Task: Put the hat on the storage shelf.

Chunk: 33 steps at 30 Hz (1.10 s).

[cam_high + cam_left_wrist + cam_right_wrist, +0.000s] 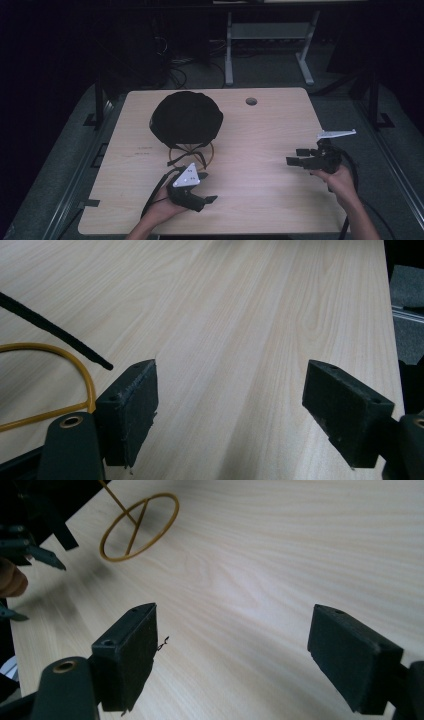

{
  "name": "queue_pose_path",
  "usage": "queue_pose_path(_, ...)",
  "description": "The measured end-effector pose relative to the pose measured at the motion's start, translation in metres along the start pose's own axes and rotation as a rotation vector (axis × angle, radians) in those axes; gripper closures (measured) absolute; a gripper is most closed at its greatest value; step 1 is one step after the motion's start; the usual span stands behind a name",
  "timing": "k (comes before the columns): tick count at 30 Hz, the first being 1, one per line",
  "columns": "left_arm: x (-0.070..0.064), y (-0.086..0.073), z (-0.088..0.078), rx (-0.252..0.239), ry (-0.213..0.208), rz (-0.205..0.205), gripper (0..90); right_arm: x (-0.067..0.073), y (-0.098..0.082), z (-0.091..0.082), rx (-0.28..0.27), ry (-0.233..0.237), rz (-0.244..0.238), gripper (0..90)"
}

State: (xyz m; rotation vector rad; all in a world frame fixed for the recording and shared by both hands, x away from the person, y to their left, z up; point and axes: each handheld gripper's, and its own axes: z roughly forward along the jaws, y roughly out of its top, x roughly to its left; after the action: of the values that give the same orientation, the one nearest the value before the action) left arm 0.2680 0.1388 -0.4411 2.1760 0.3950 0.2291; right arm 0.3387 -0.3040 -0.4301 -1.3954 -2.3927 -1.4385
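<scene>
High view: the left gripper [204, 189] hovers just beside the ring [191, 154], whose far part the black hat [186, 117] hides; the right gripper [298, 156] is well apart. Left gripper view: jaws spread, empty; ring [75, 371] cut off at the left edge. Right gripper view: jaws apart, empty; ring [140, 526] far off on the table [280, 555].

Light wooden table [260, 150], round cable hole [251, 101] at far edge. Black dome-shaped cover [186, 118] and yellow ring [191, 151] laid just beyond left gripper [206, 189], well apart from right gripper [294, 156].
</scene>
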Motion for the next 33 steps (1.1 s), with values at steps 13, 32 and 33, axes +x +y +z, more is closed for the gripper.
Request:
queue_pose_path(13, -0.001, 0.001, 0.002, -0.002, -0.009, -0.005, 21.9, 0.007, -0.030, -0.007, -0.015, -0.004, -0.031, 18.9)
queue_pose_path(32, -0.002, 0.001, 0.005, -0.003, -0.025, -0.021, 21.9, 0.028, -0.072, -0.018, -0.072, -0.007, -0.074, 18.8)
queue_pose_path(33, -0.002, 0.001, 0.005, -0.003, -0.026, -0.021, 21.9, 0.029, -0.074, -0.019, -0.081, -0.001, -0.071, 18.7)
